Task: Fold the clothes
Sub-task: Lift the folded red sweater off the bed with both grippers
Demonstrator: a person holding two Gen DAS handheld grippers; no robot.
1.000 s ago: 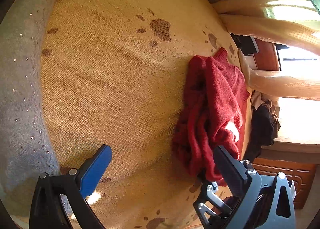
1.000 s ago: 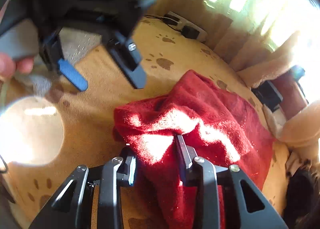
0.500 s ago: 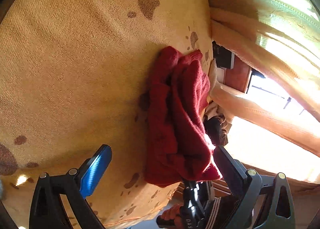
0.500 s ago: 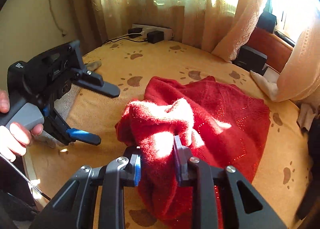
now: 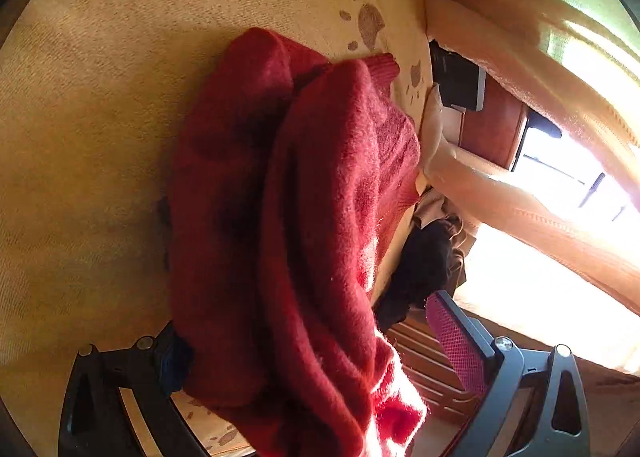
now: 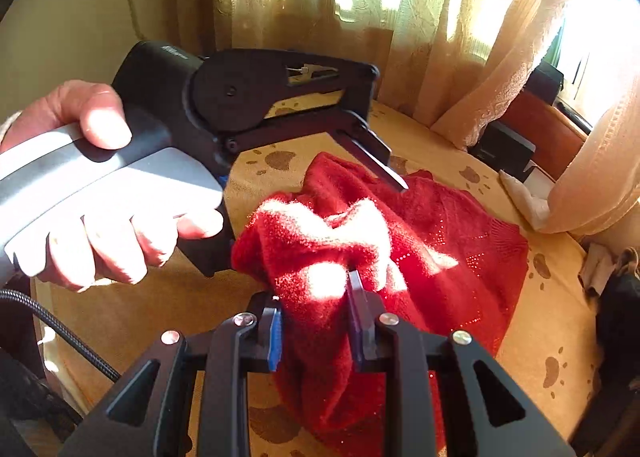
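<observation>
Pinching a bunched fold of red sweater (image 6: 436, 233) in right gripper (image 6: 316, 321); spreading left gripper (image 5: 316, 341) wide around its edge, not clamping.

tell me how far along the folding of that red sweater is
Early. Done: nothing looks neatly folded; the red sweater lies bunched on the paw-print bedspread. In hand: the right gripper is shut on a gathered wad of it, lifted off the bed, while the left gripper has its jaws open around the fabric, not pinching. Left: spreading it flat and making every fold. A dark garment beside the bed looks unfolded too.
</observation>
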